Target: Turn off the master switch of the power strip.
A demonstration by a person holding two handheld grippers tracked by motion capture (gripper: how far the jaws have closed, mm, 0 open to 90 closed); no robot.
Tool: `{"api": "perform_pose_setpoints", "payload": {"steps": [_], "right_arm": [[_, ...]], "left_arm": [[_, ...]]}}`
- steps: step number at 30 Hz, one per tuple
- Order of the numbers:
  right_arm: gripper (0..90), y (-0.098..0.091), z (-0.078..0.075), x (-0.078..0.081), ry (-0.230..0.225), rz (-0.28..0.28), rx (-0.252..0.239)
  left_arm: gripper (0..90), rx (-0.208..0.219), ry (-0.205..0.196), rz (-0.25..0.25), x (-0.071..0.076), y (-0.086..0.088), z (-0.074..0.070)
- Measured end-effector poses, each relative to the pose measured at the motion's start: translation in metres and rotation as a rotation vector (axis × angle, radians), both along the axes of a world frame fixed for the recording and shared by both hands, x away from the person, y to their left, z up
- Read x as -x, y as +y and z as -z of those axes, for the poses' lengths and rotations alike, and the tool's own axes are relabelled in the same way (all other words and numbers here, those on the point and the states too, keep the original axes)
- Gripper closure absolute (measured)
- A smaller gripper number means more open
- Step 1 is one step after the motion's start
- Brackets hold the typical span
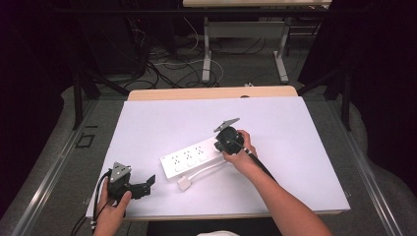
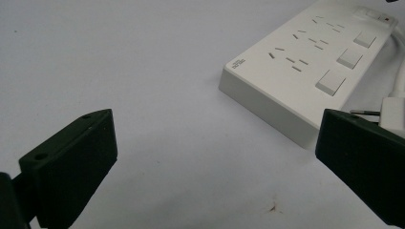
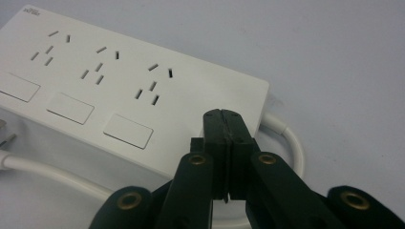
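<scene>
White three-socket power strip [image 1: 191,158] flat on table, cord looped alongside.

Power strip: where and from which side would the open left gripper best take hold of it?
Grip the power strip across its short width at the bare end nearest the left gripper, coming from that end. It lies flat, a long slim box with parallel side walls. The shut right gripper presses on the far end, where the cable exits.

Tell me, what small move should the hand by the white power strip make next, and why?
Probably press down. The right gripper is shut and its tip sits at the cable end of the power strip, past the three switches, which suggests a master button there. The left gripper waits open, off to the side.
</scene>
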State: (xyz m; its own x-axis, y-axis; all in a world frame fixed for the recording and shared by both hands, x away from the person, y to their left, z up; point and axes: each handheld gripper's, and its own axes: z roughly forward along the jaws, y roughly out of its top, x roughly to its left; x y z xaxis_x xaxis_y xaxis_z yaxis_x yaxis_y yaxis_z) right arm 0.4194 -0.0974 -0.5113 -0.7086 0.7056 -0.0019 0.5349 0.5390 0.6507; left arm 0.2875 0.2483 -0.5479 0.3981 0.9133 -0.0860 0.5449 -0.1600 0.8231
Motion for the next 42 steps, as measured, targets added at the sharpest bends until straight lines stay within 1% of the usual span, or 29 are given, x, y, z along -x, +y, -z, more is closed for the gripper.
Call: {"api": "perform_pose_setpoints", "payload": {"steps": [2,3,4,5,6,8,9,10,11,12,13,14,17,18,19,20,21,22,23,27,30,33,34,35,36,37,38,39,42], "right_arm": [[90.0,0.002,0.003,-0.001,-0.007,0.006,-0.005],[90.0,0.002,0.003,-0.002,-0.003,-0.009,0.009],[90.0,0.002,0.004,-0.003,-0.002,-0.009,0.018],[90.0,0.003,0.005,-0.002,0.013,0.007,0.013],[90.0,0.003,0.005,-0.002,0.02,0.012,0.019],[90.0,0.004,0.007,-0.003,0.02,0.007,0.019],[90.0,0.004,0.008,-0.005,0.007,-0.005,0.026],[90.0,0.005,0.01,-0.004,0.011,0.015,0.014],[90.0,0.004,0.009,-0.005,0.011,0.0,0.032],[90.0,0.004,0.01,-0.004,0.026,0.017,0.03],[90.0,0.005,0.011,-0.004,0.014,0.018,0.023],[90.0,0.005,0.011,-0.004,0.013,0.014,0.021],[90.0,0.004,0.011,-0.005,0.01,-0.007,0.038],[90.0,0.005,0.013,-0.004,0.004,0.012,0.026],[90.0,0.005,0.013,-0.004,0.01,0.014,0.029],[90.0,0.005,0.012,-0.004,0.009,0.012,0.046],[90.0,0.005,0.012,-0.004,0.0,0.001,0.042],[90.0,0.006,0.013,-0.003,0.003,0.015,0.043],[90.0,0.007,0.013,-0.002,0.003,0.012,0.047],[90.0,0.008,0.013,-0.001,-0.011,0.003,0.052],[90.0,0.007,0.014,-0.001,-0.007,0.004,0.061],[90.0,0.007,0.014,-0.002,0.0,0.011,0.054],[90.0,0.008,0.014,-0.001,-0.003,0.013,0.057],[90.0,0.007,0.014,-0.002,-0.015,-0.002,0.059],[90.0,0.007,0.014,-0.002,-0.018,-0.004,0.058],[90.0,0.007,0.014,-0.001,-0.005,0.015,0.045],[90.0,0.006,0.012,-0.002,-0.012,0.016,0.031],[89.4,0.005,0.011,-0.003,0.009,0.023,0.029],[87.9,0.003,0.011,-0.003,0.006,0.027,0.021]], "left_arm": [[0.6,-0.006,-0.002,0.002,0.0,0.001,0.0],[0.7,-0.004,-0.001,0.002,0.0,0.0,0.0],[0.6,-0.005,-0.002,0.003,0.0,0.001,0.0],[0.6,-0.004,-0.001,0.001,0.0,0.001,0.0],[0.6,-0.004,-0.001,0.001,0.0,0.001,0.0],[0.7,0.002,0.0,0.001,0.0,0.001,0.0],[0.6,0.002,0.0,0.001,0.0,0.001,0.0],[0.7,0.0,0.0,0.002,0.0,0.001,0.0],[0.6,0.0,0.001,0.002,0.0,0.001,0.0],[0.6,-0.001,0.0,0.002,0.0,0.001,0.0],[0.6,-0.007,-0.001,0.005,0.0,0.001,0.0],[0.6,-0.006,-0.001,0.005,0.0,0.001,0.0],[0.6,-0.006,-0.001,0.005,0.0,0.001,0.0],[0.6,-0.006,-0.001,0.005,0.0,0.001,0.0],[0.6,-0.006,-0.002,0.005,0.0,0.0,0.0],[0.6,-0.006,-0.001,0.005,0.0,0.0,0.0],[0.7,-0.006,-0.001,0.005,0.0,0.0,0.0],[0.6,-0.008,-0.001,0.007,0.0,0.0,0.0],[0.7,-0.002,0.002,0.005,0.0,0.0,0.0],[0.6,-0.005,0.002,0.007,0.0,-0.001,0.0],[0.7,-0.006,0.001,0.007,0.001,-0.001,0.0],[0.6,-0.01,-0.001,0.008,0.001,0.0,0.0],[0.6,-0.012,-0.002,0.008,0.001,0.0,0.0],[0.7,-0.005,0.002,0.006,0.001,0.0,0.0],[0.6,-0.005,0.002,0.006,0.001,0.0,0.0],[0.6,-0.006,0.002,0.005,0.0,0.0,0.0],[0.6,-0.006,0.002,0.005,0.0,0.0,0.0],[0.7,-0.004,0.001,0.003,0.0,0.0,0.0],[0.6,-0.003,0.002,0.002,0.0,0.0,0.0]]}}
